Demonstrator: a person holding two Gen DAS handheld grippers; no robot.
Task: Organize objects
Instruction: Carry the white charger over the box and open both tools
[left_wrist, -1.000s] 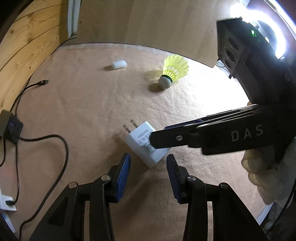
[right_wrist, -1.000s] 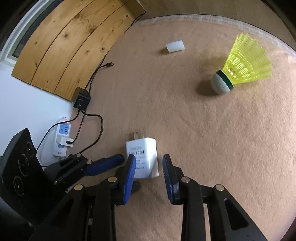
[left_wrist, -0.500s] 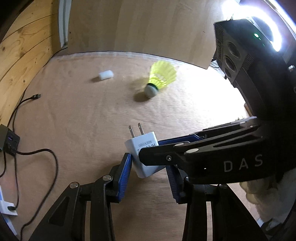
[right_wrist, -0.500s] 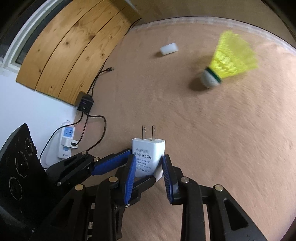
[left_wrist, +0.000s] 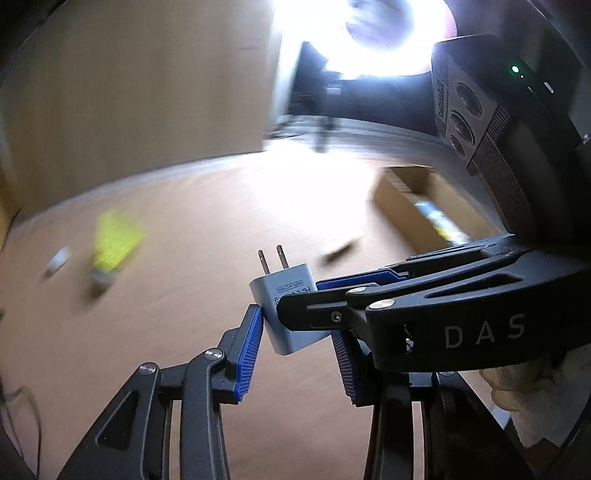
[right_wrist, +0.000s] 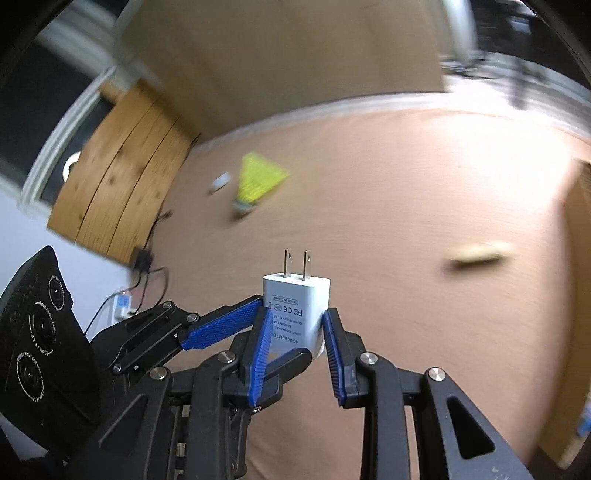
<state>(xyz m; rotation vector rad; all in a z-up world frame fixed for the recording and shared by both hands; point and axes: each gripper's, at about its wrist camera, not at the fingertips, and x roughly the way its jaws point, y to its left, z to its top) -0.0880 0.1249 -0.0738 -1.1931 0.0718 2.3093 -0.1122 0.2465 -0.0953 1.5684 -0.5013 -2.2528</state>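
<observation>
1. Between the blue pads of both tools, lifted clear of the tan mat (right_wrist: 406, 221), sits the white charger (right_wrist: 295, 314), prongs pointing away from the cameras. The right gripper (right_wrist: 295, 328) is closed part-way, its pads pressing the charger's two flat sides. The left gripper (left_wrist: 297, 332) comes in crosswise, closed to a wider gap across the other pair of faces; one pad plainly touches, the other is hidden behind the right tool.
2. Handling, as a judgement: the charger looks light, stiff and hard-shelled, with smooth plastic faces that could slip if it tilts. The ribbed pads suit its flat sides; hold low on the body and keep off the metal prongs.
3. Writing: the charger's label reads "MADE IN CHINA", "FC" and "AC/DC ADAPTER"; smaller lines are too fine to read. The right tool's arm carries "DAS" in the left wrist view.
4. Farther out, all motion-blurred: a yellow shuttlecock (right_wrist: 258, 184) and a small white piece (right_wrist: 219, 181) lie on the mat, well apart from the charger. A cardboard box (left_wrist: 417, 206), open-topped, stands toward the right, a likely place for the charger.
</observation>
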